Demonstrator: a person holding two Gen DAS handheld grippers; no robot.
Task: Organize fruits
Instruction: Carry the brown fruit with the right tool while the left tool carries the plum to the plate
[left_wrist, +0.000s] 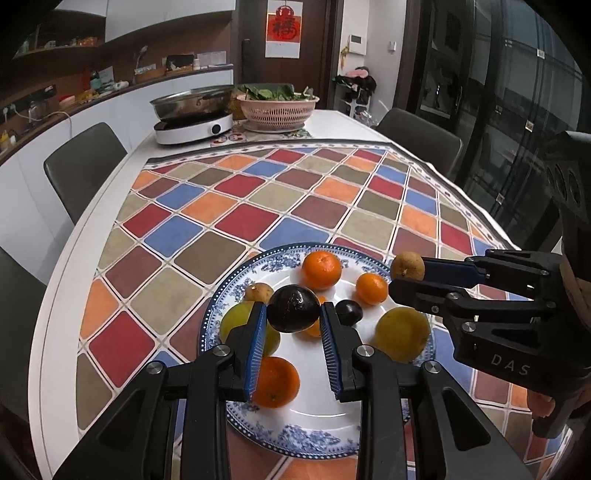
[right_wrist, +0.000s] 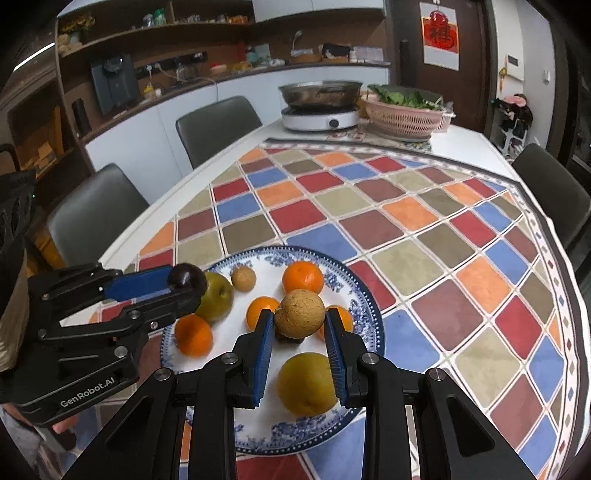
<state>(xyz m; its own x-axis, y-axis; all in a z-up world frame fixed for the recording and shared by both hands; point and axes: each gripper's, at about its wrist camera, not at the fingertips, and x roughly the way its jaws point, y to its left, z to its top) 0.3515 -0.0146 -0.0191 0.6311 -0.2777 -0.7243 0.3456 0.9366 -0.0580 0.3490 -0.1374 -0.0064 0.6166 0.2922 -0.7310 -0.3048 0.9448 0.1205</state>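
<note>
Now my left gripper (left_wrist: 293, 314) pinches a dark purple fruit (left_wrist: 293, 309) above the plate (left_wrist: 295, 432). My right gripper (right_wrist: 299, 317) clamps a brown fruit (right_wrist: 299, 314).

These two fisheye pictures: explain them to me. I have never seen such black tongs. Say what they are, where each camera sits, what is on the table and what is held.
The tongs are two-finger grippers, one in each of a person's hands; no robot arm is there. Each carries a camera looking along its own fingers.

In the left wrist view the left gripper is shut on a dark purple fruit.

In the right wrist view the right gripper is shut on a brown fruit.

Both hang over a blue-and-white plate on a checked tablecloth. On the plate lie several oranges, a green apple and a yellow fruit.
</note>
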